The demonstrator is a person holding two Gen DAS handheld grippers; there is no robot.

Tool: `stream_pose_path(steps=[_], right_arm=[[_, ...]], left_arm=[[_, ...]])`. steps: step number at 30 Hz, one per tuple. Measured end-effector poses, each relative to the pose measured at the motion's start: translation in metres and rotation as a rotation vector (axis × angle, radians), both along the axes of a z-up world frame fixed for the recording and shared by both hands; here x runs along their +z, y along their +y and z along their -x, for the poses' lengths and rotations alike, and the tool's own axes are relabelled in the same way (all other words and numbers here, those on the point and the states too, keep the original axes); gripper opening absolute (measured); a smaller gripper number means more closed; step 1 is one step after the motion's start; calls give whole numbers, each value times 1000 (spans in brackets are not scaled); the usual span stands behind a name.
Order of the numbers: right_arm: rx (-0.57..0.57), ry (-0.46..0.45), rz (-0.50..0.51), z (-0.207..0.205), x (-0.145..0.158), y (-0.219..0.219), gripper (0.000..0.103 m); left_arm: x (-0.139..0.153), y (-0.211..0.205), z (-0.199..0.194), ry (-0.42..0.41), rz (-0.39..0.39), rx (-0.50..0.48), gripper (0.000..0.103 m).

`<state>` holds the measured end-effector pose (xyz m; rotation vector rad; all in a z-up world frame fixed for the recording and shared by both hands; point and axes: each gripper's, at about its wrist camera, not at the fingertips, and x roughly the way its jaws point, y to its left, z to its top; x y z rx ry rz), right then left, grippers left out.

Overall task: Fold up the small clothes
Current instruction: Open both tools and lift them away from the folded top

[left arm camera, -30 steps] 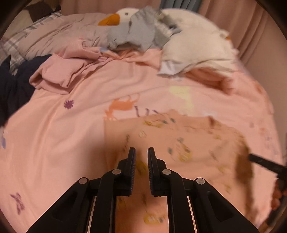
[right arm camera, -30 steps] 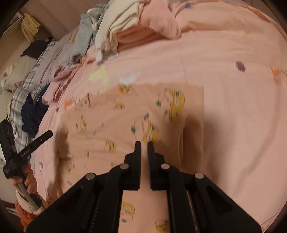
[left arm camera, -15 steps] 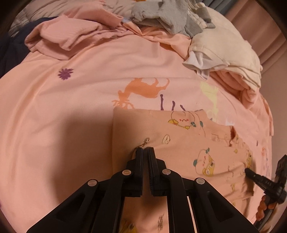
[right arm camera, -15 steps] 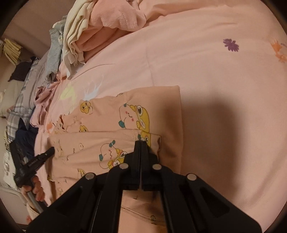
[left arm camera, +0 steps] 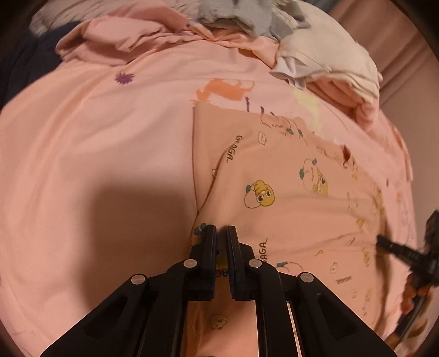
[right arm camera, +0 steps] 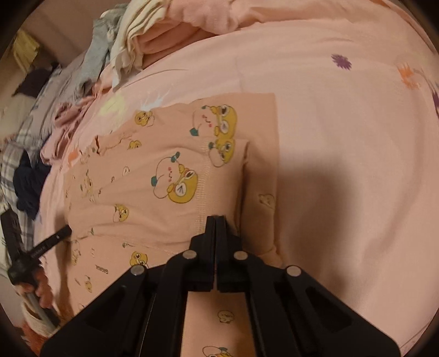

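Note:
A small peach garment (left arm camera: 288, 192) with yellow cartoon prints lies spread on the pink bedsheet (left arm camera: 96, 164). It also shows in the right wrist view (right arm camera: 170, 192), with one part folded over. My left gripper (left arm camera: 221, 229) is at the garment's left edge, jaws nearly closed with a thin gap and cloth between the fingertips. My right gripper (right arm camera: 216, 219) is shut on the folded cloth's hem near the garment's right side. Each gripper shows at the edge of the other's view: the right one (left arm camera: 395, 247), the left one (right arm camera: 52, 241).
A heap of clothes lies at the far side of the bed: a pink piece (left arm camera: 131, 38), a grey piece (left arm camera: 241, 13), cream and white folded pieces (left arm camera: 329, 55). Dark clothes (right arm camera: 27, 181) and a plaid cover (right arm camera: 13, 153) lie to the left.
Both grippers have dropped closer to the garment. The right gripper has stayed shut on the cloth; a fold now lies over the garment's right side. The left jaws have opened slightly.

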<state>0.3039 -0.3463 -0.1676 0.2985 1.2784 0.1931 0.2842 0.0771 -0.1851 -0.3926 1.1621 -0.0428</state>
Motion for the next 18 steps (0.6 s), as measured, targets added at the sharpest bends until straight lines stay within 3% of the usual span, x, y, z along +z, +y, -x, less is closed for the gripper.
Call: stream_pose_path(steps=[4,8,9,11,12,13,14,16,18], right_arm=[[-11,15,16,6,3,0,0],[23,38,-81,28,24,8,24],[28,33,-96,34,28,7,25],[33,-1,-110,55,47,-2,28],[33,-17,-111,64,54,-4,30],[34,-28,-113,71,60,-8,37],[39,-40,-116,83,69,-14,48],[40,-55,-120,100,77,-21,60],[29,-73,-110,117,84,-29,60]], left_arm=[[14,-4,8,35,-7,-16,10],[44,-6,45,14,43,-43,12],[54,-3,57,0,59,-49,15],[68,2,75,-22,78,-50,41],[76,5,88,-41,83,-52,61],[80,6,94,-56,78,-49,70],[87,7,105,-82,64,-39,70],[94,7,123,-106,32,-29,70],[97,5,136,-109,-11,-29,70]])
